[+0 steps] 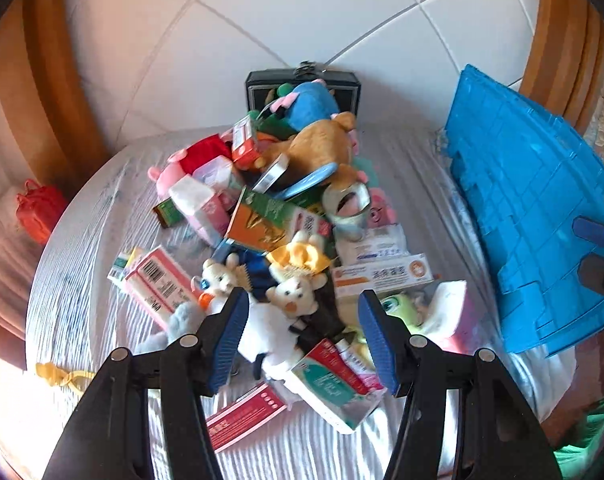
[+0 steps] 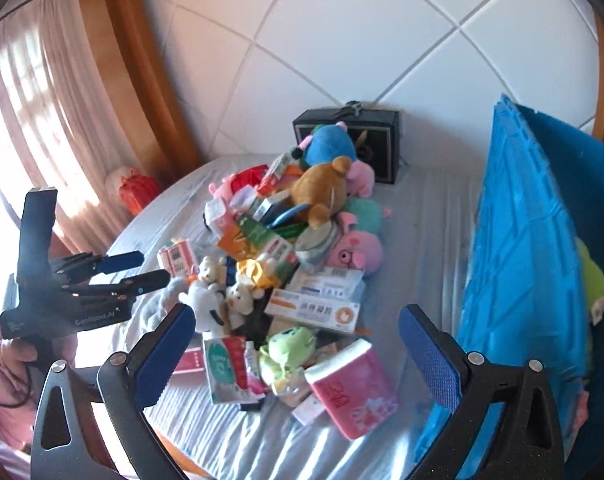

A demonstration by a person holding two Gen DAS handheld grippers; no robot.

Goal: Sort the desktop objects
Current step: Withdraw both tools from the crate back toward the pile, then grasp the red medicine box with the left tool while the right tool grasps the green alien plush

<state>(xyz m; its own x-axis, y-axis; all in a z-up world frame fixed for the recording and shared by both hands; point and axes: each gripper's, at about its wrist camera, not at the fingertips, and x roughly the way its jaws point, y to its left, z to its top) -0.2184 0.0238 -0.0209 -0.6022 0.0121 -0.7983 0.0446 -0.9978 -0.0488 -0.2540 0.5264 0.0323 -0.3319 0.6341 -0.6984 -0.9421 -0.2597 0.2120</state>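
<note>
- The left gripper (image 1: 304, 334) is hanging with jaws open and empty; the white plush rabbit (image 1: 279, 320) is lying between them, so closing now is risking to catch also the toothpaste box (image 1: 336, 384) beside.
- The right gripper (image 2: 295, 354) is standing wide open, holding nothing, above the pink tissue pack (image 2: 352, 388).
- Beyond the jaws, the pile (image 2: 285, 240) is leaning; pulling one toy could be toppling it.
- Far right, the blue crate (image 2: 530, 280) is waiting.

A heap of toys and boxes (image 1: 285, 220) sits mid-bench (image 1: 81, 280), with a case (image 1: 257, 84) behind it at the wall. A crate (image 2: 522, 260) stands right of the heap, and a tissue pack (image 2: 354, 392) lies at the heap's near edge.
</note>
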